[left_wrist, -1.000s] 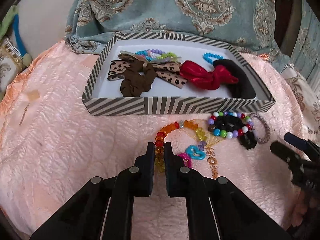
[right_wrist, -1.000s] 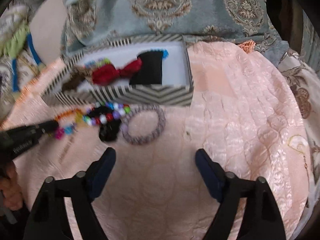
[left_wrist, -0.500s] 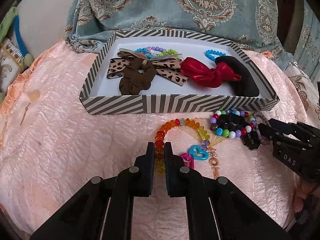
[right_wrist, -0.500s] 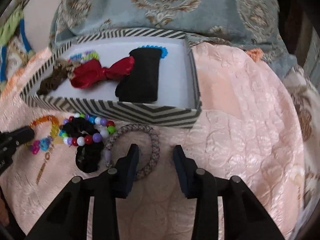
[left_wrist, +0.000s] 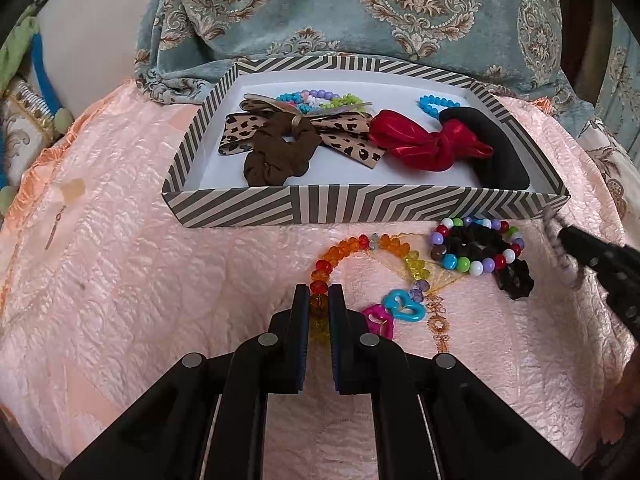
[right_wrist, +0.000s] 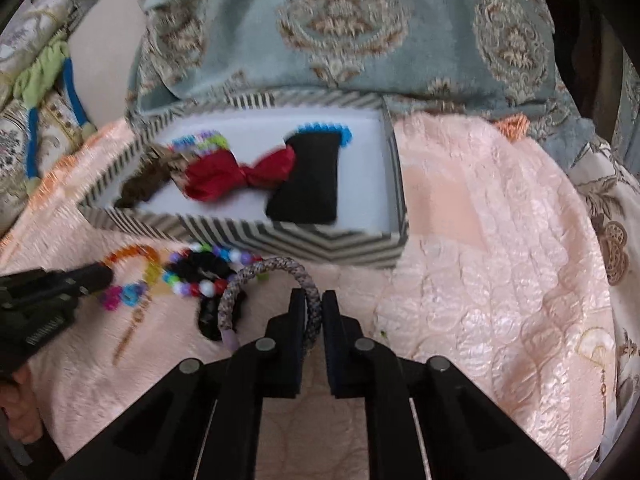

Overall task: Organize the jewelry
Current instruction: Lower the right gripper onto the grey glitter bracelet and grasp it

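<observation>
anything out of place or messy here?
Nothing damaged. Three pieces lie outside the striped tray on the pink cloth: rainbow bead strand, multicolour bead bracelet, black scrunchie.

No text, brand, number or sign can be read in either view. The left gripper (right_wrist: 60, 292), seen at the left edge of the right wrist view, carries a small pale marking on its black body, but it is too blurred to make out. The striped box (left_wrist: 360, 204) bears only a grey and cream chevron pattern, with no lettering. The gold embroidery on the pink bedspread (left_wrist: 140, 300) is ornament, not writing.
</observation>
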